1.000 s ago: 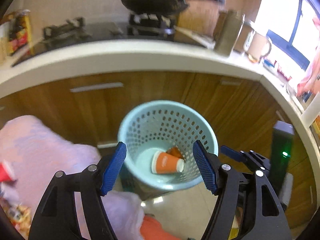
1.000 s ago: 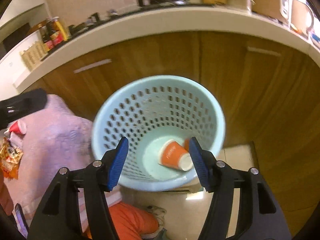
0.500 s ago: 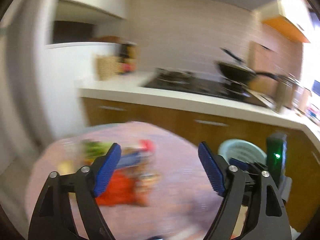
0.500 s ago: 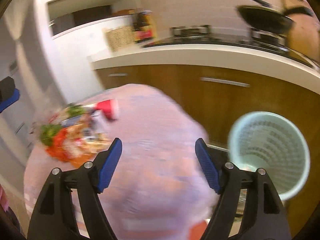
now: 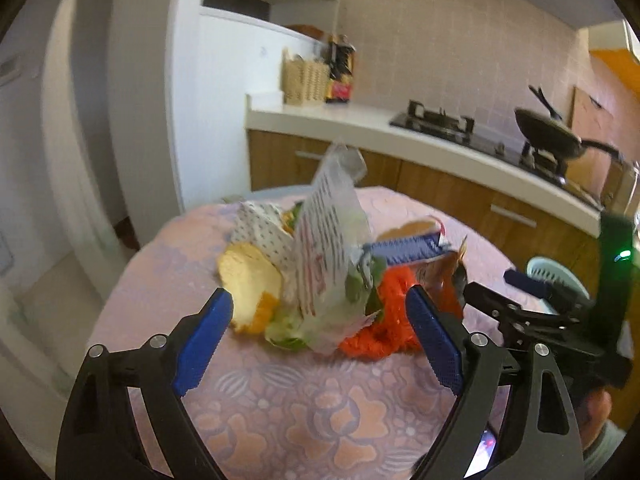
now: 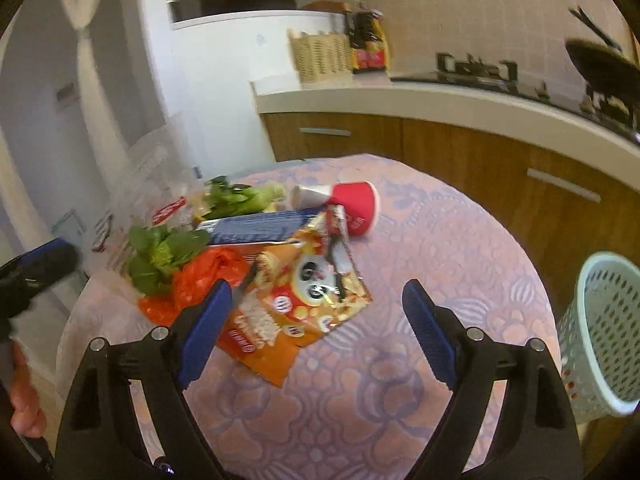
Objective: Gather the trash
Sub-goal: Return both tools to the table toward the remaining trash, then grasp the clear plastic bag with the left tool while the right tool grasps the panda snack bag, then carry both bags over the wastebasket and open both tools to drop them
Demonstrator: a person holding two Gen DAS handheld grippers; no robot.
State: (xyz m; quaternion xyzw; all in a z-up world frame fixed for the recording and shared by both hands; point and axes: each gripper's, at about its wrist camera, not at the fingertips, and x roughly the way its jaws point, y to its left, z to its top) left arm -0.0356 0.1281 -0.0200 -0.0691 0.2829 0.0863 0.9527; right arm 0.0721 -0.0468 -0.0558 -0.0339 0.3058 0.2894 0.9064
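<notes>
The bench (image 6: 420,400) carries a tangled trash heap (image 5: 332,280); the basket (image 6: 604,332) waits far right. Both claws, left (image 5: 318,340) and right (image 6: 318,332), gape empty. The upright plastic bag (image 5: 332,240) could snag, I reckon, dragging peel (image 5: 248,284) and greens overboard.

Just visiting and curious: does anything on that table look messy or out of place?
Yes. Litter is heaped on the pink tablecloth: a red paper cup tipped on its side, a torn-open orange snack bag, leafy greens and a fruit peel.

Bright, even daylight; soft shadows. Fisheye bends edges, dark vignette corners. Slight motion blur throughout both views.
</notes>
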